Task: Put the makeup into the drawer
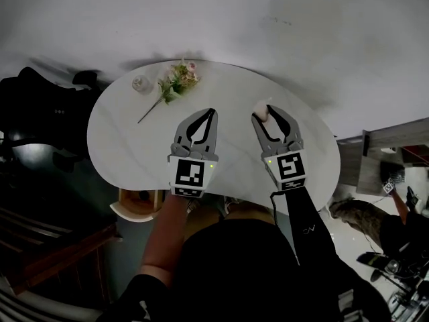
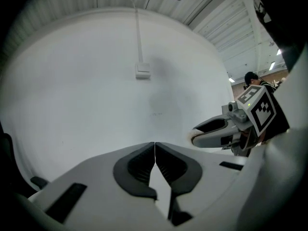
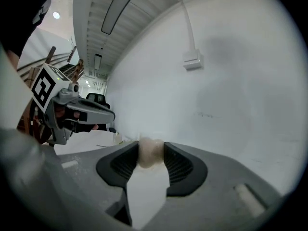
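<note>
Your right gripper pinches the pale rounded makeup puff at its fingertips over the white worktop; left gripper fingers closed, empty.

Left gripper and right gripper side by side, pointing forward, left jaws closed together and empty, right jaws clamped on pale rounded makeup item, left forearm bare.

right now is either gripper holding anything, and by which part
Right gripper pinches a pale rounded makeup item by its sides; left gripper is shut, empty.
</note>
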Motion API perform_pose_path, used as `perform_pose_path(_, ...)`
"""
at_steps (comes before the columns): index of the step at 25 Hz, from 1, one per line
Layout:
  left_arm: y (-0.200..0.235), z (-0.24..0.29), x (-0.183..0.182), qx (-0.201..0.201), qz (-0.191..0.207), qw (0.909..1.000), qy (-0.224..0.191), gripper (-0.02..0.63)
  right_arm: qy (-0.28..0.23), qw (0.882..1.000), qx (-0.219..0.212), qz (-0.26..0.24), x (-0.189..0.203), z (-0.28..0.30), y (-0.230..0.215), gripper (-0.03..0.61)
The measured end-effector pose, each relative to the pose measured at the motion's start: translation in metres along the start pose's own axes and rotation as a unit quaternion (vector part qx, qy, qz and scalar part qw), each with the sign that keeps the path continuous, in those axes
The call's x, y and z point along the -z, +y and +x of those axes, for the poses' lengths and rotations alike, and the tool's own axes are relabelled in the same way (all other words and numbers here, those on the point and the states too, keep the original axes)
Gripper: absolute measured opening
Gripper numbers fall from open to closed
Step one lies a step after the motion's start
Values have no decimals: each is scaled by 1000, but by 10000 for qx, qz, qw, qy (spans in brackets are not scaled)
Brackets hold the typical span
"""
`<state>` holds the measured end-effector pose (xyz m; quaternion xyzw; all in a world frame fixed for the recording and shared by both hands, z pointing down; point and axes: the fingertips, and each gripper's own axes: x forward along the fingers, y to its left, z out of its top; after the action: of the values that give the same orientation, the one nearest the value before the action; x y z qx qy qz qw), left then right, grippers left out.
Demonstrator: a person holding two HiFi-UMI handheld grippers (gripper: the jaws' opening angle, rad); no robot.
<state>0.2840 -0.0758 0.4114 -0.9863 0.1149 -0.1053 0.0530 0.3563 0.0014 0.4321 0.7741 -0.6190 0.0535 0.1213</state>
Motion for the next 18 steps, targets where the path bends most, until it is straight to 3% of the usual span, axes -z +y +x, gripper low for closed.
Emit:
perform_pose_path(4, 16, -16, 1, -213, -44, 9998, -43, 10, -37, 9995, -303, -42, -8, 11, 23, 166)
perform_pose_path(9, 55, -55, 10, -704, -37, 9975, 1, 9, -91, 9948, -990, -218, -20, 40, 77, 166)
perform_pose_path(18, 129, -162, 32, -1798, -84, 9836, 104, 9, -292, 9727, -2246, -502, -49, 85, 204, 166)
